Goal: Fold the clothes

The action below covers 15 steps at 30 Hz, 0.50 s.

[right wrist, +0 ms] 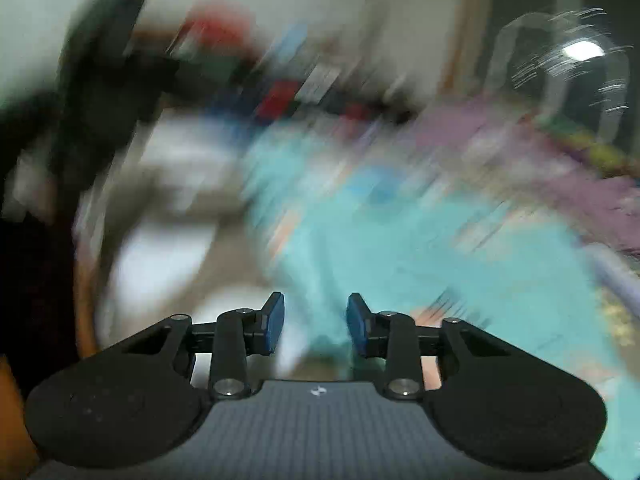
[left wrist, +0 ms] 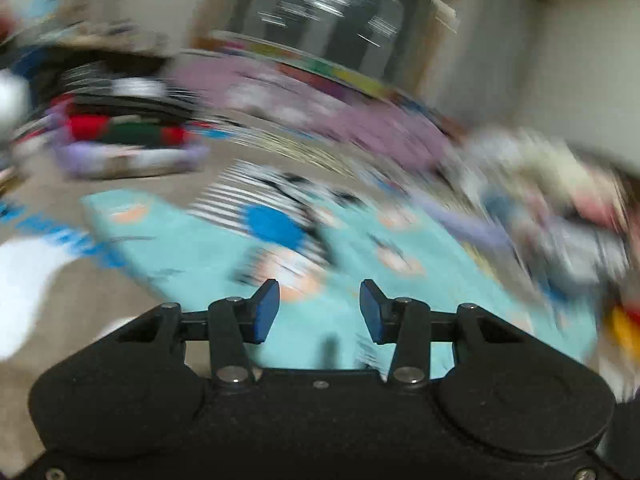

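A light turquoise garment (left wrist: 188, 248) with peach prints lies spread on the beige floor; a striped patch with a blue spot (left wrist: 272, 220) shows on it. My left gripper (left wrist: 319, 312) hovers over its near part, blue pads apart, nothing between them. In the right wrist view the same turquoise garment (right wrist: 400, 248) is heavily blurred ahead. My right gripper (right wrist: 315, 326) stands open above its near edge, with no cloth pinched between the pads.
A stack of folded clothes (left wrist: 124, 128) sits at the back left. A heap of loose clothes (left wrist: 552, 208) lies at the right. A purple cloth (left wrist: 320, 108) stretches behind, before a dark glass door (left wrist: 328, 8). A white item (left wrist: 24, 280) lies at the left.
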### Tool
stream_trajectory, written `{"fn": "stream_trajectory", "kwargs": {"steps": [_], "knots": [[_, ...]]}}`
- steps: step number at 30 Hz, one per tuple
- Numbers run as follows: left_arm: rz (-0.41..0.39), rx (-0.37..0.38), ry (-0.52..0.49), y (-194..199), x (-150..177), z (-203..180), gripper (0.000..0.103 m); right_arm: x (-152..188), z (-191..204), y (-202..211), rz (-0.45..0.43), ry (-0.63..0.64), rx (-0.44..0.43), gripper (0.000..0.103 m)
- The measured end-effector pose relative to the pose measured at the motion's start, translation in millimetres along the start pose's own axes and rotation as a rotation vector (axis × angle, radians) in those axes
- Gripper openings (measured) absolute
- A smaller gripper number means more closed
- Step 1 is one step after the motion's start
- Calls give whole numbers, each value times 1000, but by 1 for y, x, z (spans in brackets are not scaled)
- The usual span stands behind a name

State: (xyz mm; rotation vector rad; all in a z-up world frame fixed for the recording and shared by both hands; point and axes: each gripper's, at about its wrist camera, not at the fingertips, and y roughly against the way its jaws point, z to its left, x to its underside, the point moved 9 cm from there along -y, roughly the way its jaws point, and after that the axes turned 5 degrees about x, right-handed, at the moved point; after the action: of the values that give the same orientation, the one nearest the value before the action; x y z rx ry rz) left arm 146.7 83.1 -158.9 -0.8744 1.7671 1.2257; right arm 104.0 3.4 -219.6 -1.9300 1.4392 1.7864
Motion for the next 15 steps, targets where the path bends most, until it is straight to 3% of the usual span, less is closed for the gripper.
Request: {"fn": "stream_trajectory", "kwargs": {"steps": [3, 4, 5, 6, 9, 15], "knots": [[230, -9, -322, -24, 42, -38, 42, 0, 2, 12, -26, 2, -12, 36], [235, -25, -380, -24, 45, -43, 42, -1, -1, 17, -24, -19, -37, 35], [251, -23, -373, -23, 42, -43, 42, -2, -3, 24, -36, -27, -50, 33], [267, -3, -338, -22, 36, -41, 42, -4, -6, 28, -50, -37, -42, 32], [175, -3, -223, -11, 11, -21, 43, -15, -20, 34, -103, -78, -6, 32], [30, -320, 274, -1, -16, 121, 43, -53, -26, 1, -133, -110, 7, 32]]}}
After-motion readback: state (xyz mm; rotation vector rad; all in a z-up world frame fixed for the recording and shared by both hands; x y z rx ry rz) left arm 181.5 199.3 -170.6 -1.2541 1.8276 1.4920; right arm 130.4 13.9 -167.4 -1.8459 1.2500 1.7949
